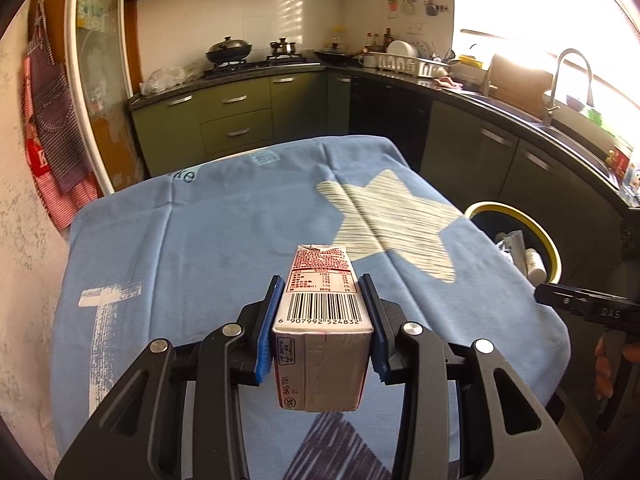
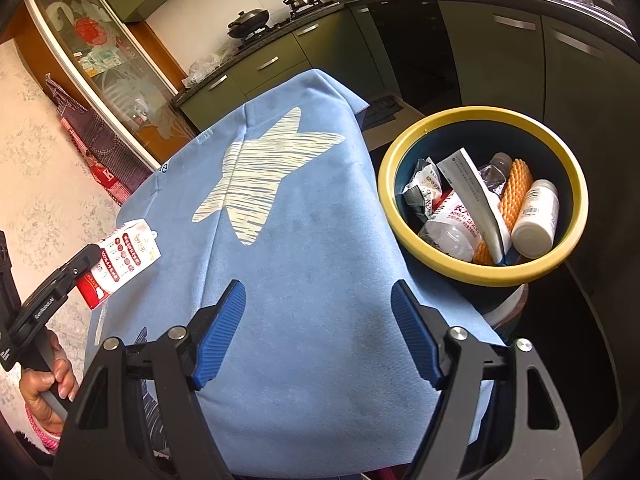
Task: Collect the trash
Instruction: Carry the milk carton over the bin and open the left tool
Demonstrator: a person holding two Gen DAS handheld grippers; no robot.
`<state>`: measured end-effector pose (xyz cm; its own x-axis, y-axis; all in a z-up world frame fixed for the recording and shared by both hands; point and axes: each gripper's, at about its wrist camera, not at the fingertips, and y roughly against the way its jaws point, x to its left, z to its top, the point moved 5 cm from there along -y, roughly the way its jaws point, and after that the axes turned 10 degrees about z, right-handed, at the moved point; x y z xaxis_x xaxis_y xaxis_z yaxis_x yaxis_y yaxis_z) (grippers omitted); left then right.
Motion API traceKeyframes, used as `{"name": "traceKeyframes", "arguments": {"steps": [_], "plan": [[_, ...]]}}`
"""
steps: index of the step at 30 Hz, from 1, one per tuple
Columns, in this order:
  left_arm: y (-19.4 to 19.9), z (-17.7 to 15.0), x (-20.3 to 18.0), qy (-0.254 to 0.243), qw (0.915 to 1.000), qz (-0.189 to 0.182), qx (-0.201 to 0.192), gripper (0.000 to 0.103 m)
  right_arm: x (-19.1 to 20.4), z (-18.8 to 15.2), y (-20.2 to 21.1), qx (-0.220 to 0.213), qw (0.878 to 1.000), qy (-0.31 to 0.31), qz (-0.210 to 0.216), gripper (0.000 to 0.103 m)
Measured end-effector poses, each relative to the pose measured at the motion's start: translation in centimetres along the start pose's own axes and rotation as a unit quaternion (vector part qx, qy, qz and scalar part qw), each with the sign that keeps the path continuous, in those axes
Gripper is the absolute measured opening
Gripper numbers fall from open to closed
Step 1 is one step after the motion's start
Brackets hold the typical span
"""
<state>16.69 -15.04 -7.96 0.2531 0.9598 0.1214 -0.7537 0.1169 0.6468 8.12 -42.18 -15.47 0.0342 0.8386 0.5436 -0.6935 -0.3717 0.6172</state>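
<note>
Left tool (image 1: pixel 322 320) clamps milk carton (image 1: pixel 320 300) w/ both blue pads, lifted clear over counter (image 1: pixel 200 240) near its front edge. Right tool (image 2: pixel 316 332) jaws wide, nothing between, above counter's right side. Trash bin (image 2: pixel 404 216) just off right edge, holds bottles, wrappers.
</note>
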Motion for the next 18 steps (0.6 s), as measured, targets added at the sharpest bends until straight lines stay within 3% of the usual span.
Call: {"name": "traceKeyframes", "arguments": {"steps": [12, 18], "plan": [[1.2, 3.1, -5.6, -0.047, 0.997, -0.057, -0.023, 0.038, -2.2, 0.5, 3.7, -0.041, 0.999, -0.017, -0.024, 0.071], [-0.2, 5.7, -11.5, -0.095, 0.99, -0.1, -0.027, 0.038, -5.1, 0.1, 6.7, -0.071, 0.995, -0.042, -0.051, 0.071]]}}
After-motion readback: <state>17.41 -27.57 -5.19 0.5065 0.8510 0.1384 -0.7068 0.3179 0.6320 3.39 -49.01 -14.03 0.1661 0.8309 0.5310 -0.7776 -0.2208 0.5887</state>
